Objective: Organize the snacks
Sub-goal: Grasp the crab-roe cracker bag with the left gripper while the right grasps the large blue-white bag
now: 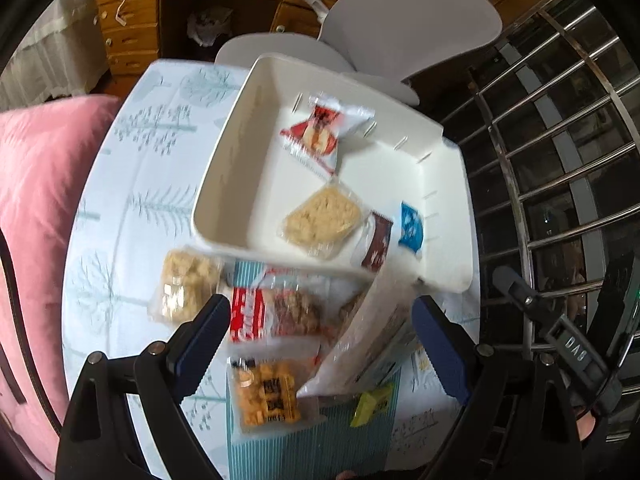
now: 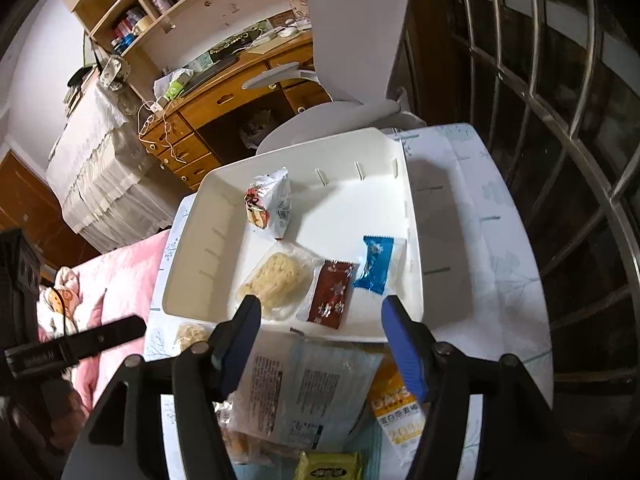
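Four snacks lie in the white tray (image 2: 192,264) (blue packet (image 2: 374,264) at its right wall); both the left gripper (image 1: 320,344) and the right gripper (image 2: 320,344) gape wide, empty, above loose packets.

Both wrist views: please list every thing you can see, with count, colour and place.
white tray: 1, white, on the table
red-white packet: 1, far part of tray
pale cracker packet: 1, beige, near part of tray
brown packet: 1, tray, beside the cracker
blue packet: 1, tray, right of the brown one
large clear bag: 1, whitish, in front of tray
orange snack packet: 1, on table
yellow packet: 1, on table
chair: 1, white, behind table
left tool: 1, black-blue, open
right tool: 1, black-blue, open
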The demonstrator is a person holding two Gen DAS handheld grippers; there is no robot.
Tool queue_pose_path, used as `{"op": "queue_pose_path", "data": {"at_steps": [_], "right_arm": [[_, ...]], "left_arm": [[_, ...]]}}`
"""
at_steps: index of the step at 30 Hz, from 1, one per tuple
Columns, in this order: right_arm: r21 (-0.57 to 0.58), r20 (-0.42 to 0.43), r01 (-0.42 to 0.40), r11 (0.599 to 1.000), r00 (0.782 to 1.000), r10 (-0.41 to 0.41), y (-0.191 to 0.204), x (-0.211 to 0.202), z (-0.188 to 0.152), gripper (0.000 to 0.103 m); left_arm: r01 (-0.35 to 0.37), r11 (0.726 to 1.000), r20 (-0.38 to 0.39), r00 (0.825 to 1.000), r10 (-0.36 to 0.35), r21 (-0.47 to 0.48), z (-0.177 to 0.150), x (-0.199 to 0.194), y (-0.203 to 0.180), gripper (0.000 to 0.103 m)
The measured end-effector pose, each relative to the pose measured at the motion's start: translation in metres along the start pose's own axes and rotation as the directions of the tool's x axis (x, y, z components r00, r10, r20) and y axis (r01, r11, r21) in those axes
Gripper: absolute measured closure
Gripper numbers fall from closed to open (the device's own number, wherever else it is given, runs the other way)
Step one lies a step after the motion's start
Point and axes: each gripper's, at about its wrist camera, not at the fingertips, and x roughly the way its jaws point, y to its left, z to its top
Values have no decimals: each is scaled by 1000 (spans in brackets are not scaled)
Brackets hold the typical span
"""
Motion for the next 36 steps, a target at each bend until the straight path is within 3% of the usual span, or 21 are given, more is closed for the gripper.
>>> {"op": "queue_pose_path", "data": {"at_steps": [14,26,36], "right_arm": [[213,-161,-66,975,982,102,-20,27,-34,7],[338,-301,-65,939,938,173,-27,71,-62,0],[354,-358,-52,934,915,187,-17,101,-75,0]], "left_arm": [[-46,996,-180,983,32,-73,-73,33,33,12],[-109,989,-342,937,70,-96,-118,79,36,11],[-164,979,-385,917,105,-123,-127,110,38,11]]}}
